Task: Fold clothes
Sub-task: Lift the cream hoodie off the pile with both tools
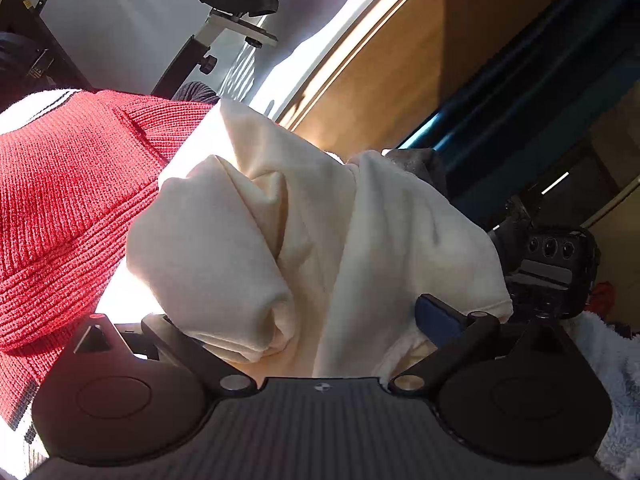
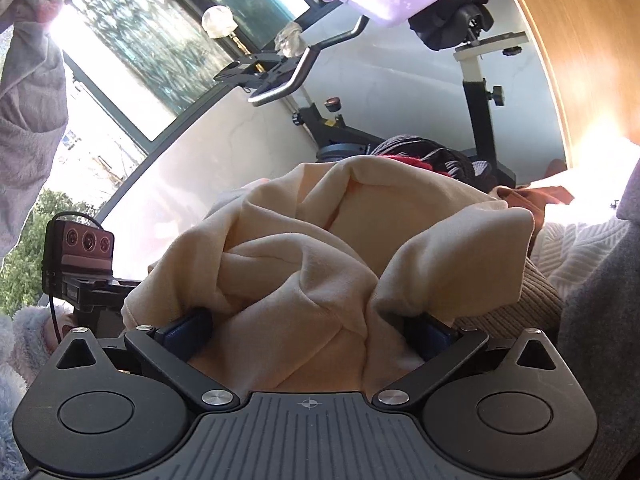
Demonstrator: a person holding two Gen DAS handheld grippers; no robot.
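Between both wide-spread grippers, a cream garment [image 2: 320, 256] lies bunched.
Right gripper [image 2: 312, 332] stands fully open, cloth heaped between its blue pads without being pinched; left gripper [image 1: 304, 320] looks spread too, folds draped over it, grip unclear. A red knit [image 1: 68, 200] lies beside.

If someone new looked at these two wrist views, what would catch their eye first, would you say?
Most striking is the bunched cream garment, heaped in the middle of both views, between the wide-spread fingers of each gripper. Next comes the bright red knit sweater, filling the left side of the left wrist view. Behind, an exercise bike stands against the pale wall by the sunlit window.
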